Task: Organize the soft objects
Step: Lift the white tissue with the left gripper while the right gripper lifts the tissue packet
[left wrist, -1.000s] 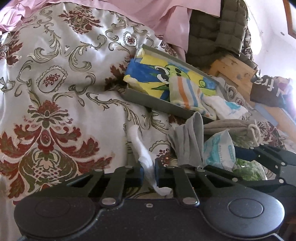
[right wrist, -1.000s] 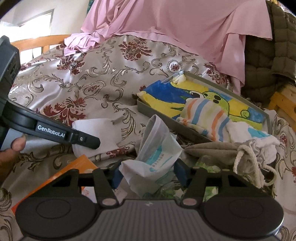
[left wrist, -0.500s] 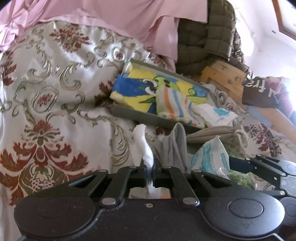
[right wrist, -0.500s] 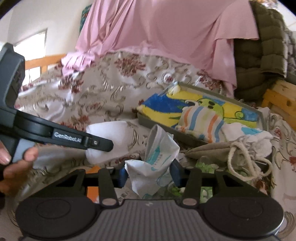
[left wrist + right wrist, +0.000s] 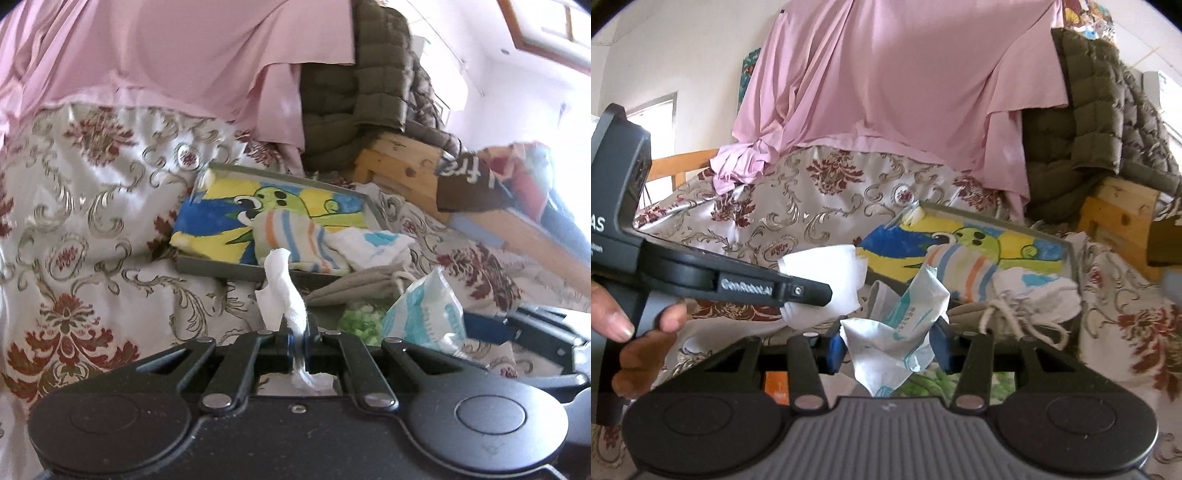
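Observation:
My left gripper (image 5: 297, 332) is shut on a crumpled white cloth (image 5: 280, 284), which sticks up above the floral bedspread (image 5: 74, 221). In the right wrist view the left gripper (image 5: 812, 291) shows from the side, with the white cloth (image 5: 831, 273) bunched at its tip. My right gripper (image 5: 888, 343) is shut on a white-and-teal plastic packet (image 5: 908, 317), lifted off the bed. Beyond both lies a grey tray (image 5: 218, 267) holding a yellow-and-blue cartoon cloth (image 5: 221, 218), a striped cloth (image 5: 291, 236) and a white cloth (image 5: 369, 245).
A beige drawstring bag (image 5: 997, 314) lies in front of the tray. A pink sheet (image 5: 886, 92) and an olive quilted jacket (image 5: 1089, 122) hang behind the bed, over a wooden frame (image 5: 1119, 218). A person's hand (image 5: 635, 332) grips the left tool. A green-patterned item (image 5: 360, 319) lies under the packet.
The left jaws have shut on the white cloth. Both grippers have risen off the bed with their loads and moved toward the tray, and the right jaws have tightened on the packet.

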The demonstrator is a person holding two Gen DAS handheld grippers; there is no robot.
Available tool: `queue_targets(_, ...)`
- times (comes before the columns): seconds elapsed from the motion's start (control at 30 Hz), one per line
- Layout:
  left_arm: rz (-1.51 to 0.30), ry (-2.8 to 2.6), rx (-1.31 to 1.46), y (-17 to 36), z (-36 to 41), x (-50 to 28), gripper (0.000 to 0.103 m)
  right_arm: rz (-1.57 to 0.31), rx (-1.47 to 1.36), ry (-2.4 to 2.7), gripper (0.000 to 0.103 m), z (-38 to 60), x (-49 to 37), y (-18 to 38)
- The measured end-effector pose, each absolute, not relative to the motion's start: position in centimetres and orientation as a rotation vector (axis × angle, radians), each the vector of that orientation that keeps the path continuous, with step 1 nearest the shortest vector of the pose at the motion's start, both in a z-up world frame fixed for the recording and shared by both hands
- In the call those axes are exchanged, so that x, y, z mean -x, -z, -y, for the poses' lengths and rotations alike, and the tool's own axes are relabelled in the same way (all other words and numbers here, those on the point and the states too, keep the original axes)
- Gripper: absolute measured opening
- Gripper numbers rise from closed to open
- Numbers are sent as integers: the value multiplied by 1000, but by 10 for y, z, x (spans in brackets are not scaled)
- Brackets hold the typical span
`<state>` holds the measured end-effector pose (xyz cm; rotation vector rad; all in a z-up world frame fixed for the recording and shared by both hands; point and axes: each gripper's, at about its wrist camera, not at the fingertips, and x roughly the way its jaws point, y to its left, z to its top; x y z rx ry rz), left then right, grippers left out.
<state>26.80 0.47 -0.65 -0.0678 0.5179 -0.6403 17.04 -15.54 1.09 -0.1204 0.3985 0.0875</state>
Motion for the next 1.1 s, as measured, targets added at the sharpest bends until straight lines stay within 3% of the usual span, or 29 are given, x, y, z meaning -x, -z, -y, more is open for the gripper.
queue_targets(0.67,-536,655,85,-18,24,-142,5,-347,83,-22,51,200,-49,-33)
queue_targets(1.1,-537,558,83,-47,51,-137,5,-271,-39,-28,52,241,-42,-42)
